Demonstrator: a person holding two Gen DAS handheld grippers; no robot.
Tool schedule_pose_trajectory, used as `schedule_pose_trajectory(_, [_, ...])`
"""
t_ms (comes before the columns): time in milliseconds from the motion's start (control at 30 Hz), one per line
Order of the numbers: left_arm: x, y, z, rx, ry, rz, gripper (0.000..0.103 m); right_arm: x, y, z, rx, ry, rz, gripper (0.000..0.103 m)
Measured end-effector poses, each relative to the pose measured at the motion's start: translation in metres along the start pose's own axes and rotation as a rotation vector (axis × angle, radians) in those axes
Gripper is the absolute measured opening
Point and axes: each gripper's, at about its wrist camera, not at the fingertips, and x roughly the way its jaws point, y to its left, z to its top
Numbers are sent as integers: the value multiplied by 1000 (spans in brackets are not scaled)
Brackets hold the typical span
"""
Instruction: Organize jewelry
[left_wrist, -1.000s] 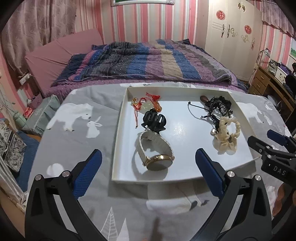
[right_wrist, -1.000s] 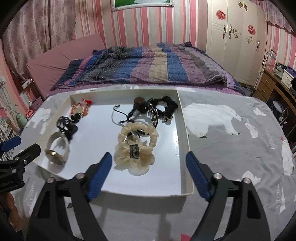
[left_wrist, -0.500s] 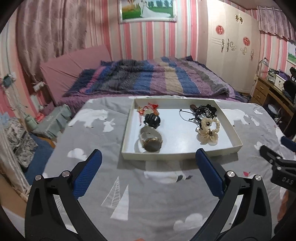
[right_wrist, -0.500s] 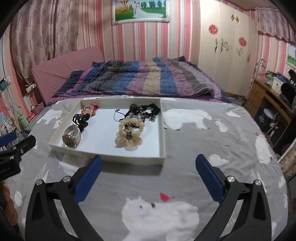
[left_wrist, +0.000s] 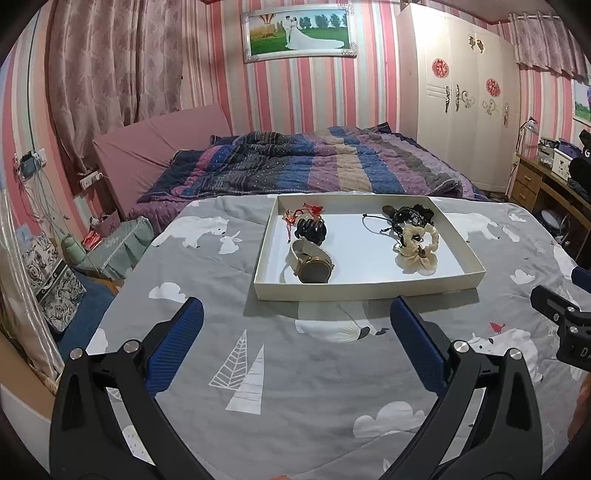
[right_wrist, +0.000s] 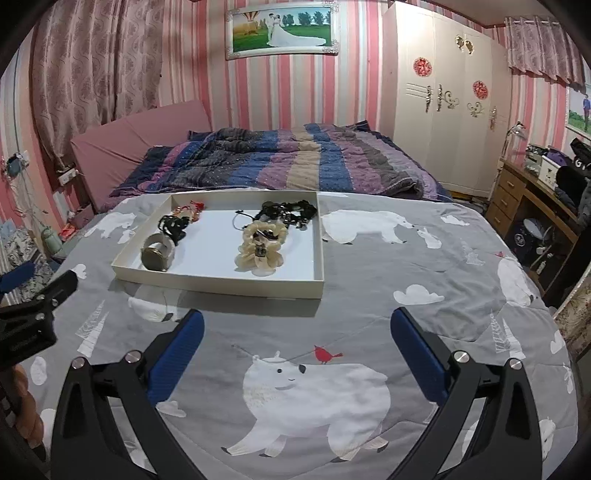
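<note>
Both tongs (left_wrist: 295, 317) (right_wrist: 295, 328) withdrawn from tray (left_wrist: 369, 286), empty

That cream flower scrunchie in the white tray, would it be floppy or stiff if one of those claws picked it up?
Probably floppy: the cream scrunchie has ruffled fabric petals that sag flat on the tray, so it would likely droop and squash between the pads. It looks light. Its far edge touches the black cords, which might drag along.

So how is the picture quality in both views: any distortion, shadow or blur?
Left wrist view: strong fisheye bending, dark corners; the tray is sharp and throws a shadow toward the camera on the quilt. Right wrist view: same bending, the wardrobe leans; the tray is sharp, shadow in front again.
</note>
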Motion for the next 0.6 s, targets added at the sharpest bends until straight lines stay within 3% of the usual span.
schedule_pose_trajectory(600, [18, 6, -14, -18, 39, 3, 100, 17, -4, -11, 15, -10, -72, 101])
